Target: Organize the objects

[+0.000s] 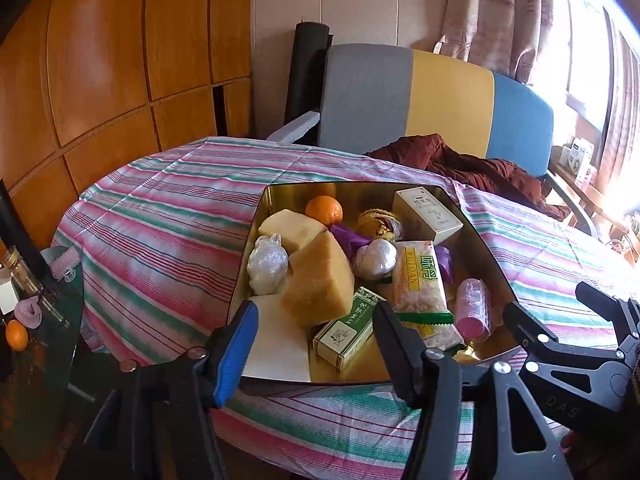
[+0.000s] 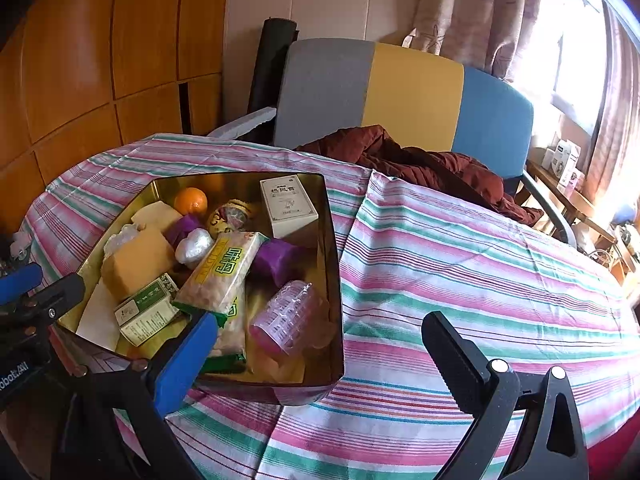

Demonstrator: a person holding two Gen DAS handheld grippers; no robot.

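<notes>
A gold tin [image 1: 360, 190] stands on the striped tablecloth [image 1: 160, 208], crowded with several items. Among them are an orange [image 1: 324, 210], a white carton [image 1: 426, 214], a yellow sponge block [image 1: 320, 280], a green box [image 1: 346, 332], a snack bag [image 1: 420, 284] and a pink bottle [image 1: 474, 308]. My left gripper [image 1: 316, 340] hovers over the tin's near edge, its jaws apart and gripping nothing. My right gripper [image 2: 320, 332] stands open wide at the tin's [image 2: 334, 280] near right corner, above the pink bottle [image 2: 286, 318] and bare cloth.
A chair [image 1: 452, 100] with a grey, yellow and blue back stands behind the table, a maroon jacket [image 1: 460, 160] draped over it. At the left, a low glass table holds another orange [image 1: 16, 334] and a jar [image 1: 18, 272]. Right of the tin lies striped cloth [image 2: 480, 260].
</notes>
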